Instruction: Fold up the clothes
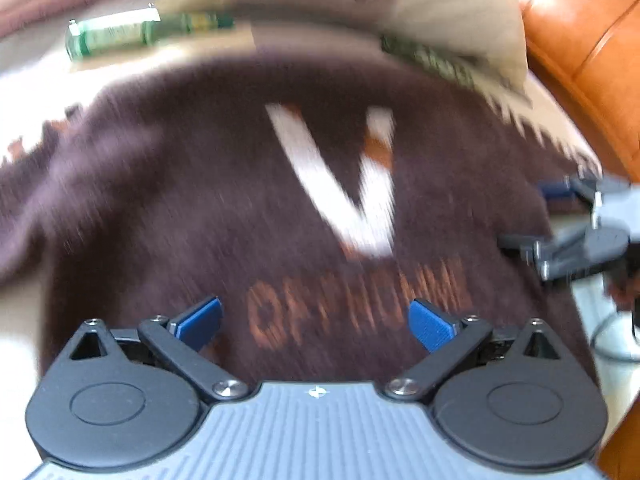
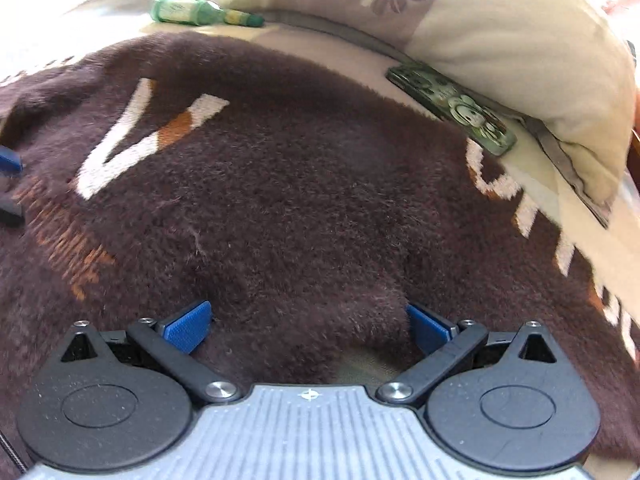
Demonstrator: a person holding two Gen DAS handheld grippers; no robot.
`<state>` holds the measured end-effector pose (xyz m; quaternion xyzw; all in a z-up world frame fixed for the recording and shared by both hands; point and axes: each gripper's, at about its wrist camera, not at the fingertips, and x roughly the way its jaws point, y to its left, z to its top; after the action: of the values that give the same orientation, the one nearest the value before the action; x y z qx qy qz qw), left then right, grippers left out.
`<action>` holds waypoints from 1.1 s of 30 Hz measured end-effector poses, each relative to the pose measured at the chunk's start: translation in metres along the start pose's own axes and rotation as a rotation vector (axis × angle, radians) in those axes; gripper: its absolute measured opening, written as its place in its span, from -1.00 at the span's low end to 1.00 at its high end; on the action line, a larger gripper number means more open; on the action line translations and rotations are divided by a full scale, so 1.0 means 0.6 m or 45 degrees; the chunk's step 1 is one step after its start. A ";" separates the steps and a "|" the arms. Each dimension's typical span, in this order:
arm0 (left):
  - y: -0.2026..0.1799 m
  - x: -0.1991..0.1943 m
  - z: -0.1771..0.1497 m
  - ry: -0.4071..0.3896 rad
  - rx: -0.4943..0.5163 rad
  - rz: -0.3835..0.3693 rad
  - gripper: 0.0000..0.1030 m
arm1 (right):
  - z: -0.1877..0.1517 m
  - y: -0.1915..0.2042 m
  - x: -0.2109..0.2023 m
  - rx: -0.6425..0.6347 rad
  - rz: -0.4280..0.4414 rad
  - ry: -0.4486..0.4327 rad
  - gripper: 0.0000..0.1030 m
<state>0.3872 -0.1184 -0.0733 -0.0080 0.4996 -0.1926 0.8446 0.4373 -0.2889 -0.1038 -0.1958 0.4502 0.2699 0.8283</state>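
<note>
**Both grippers spread wide over the brown sweater**

Your left gripper point(image 1: 316, 322) has its blue pads point(image 1: 200, 322) set far apart, with nothing between them. Just beyond and beneath the tips lies the dark brown fuzzy sweater point(image 1: 240, 200), front side up. The orange lettering point(image 1: 356, 304) on the chest sits right between and ahead of your left fingers, and the big white V point(image 1: 340, 184) stands farther out, straight ahead of the tool. This view is smeared by motion blur, so whether the pads touch the fabric cannot be told.

Your right gripper point(image 2: 308, 326) is likewise spread wide and grips nothing. Its pads point(image 2: 188, 326) sit low against the sweater's pile, and a raised hump of brown fabric point(image 2: 312, 304) bulges up between them. Close under the tool, a small patch of a lighter surface point(image 2: 356, 368) shows at the sweater's near edge. From this tool the white V lies forward and to the left, and a run of white knit pattern point(image 2: 532, 208) follows the sweater's edge forward and to the right.

In the left wrist view your right gripper appears at the far right, over the sweater's right edge, fingers apart.

Farther out, beyond the sweater, a green bottle point(image 2: 204, 12) lies on its side on the cream cover point(image 2: 536, 168). Ahead and to the right, a green phone case with a cartoon figure point(image 2: 452, 108) lies tucked under the edge of a cream pillow with a brown flower point(image 2: 500, 32). At the far right of the left wrist view you see orange leather upholstery point(image 1: 580, 40).
</note>
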 end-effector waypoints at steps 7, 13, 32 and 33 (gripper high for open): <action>0.071 0.042 0.025 0.018 -0.117 -0.122 0.95 | 0.001 0.017 -0.002 0.022 -0.104 0.026 1.00; 0.085 -0.007 0.025 0.142 -0.164 -0.241 0.88 | -0.001 0.026 -0.003 0.059 -0.172 0.065 1.00; 0.453 -0.010 0.085 -0.041 -0.750 -0.150 0.43 | 0.136 0.144 -0.009 0.013 -0.260 0.039 1.00; 0.463 -0.015 0.086 -0.040 -0.724 -0.124 0.21 | 0.143 0.152 -0.006 -0.012 -0.256 0.034 1.00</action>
<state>0.5153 0.1323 -0.0970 -0.2713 0.5193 -0.0849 0.8059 0.4338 -0.1702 -0.0640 -0.2473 0.4380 0.1849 0.8443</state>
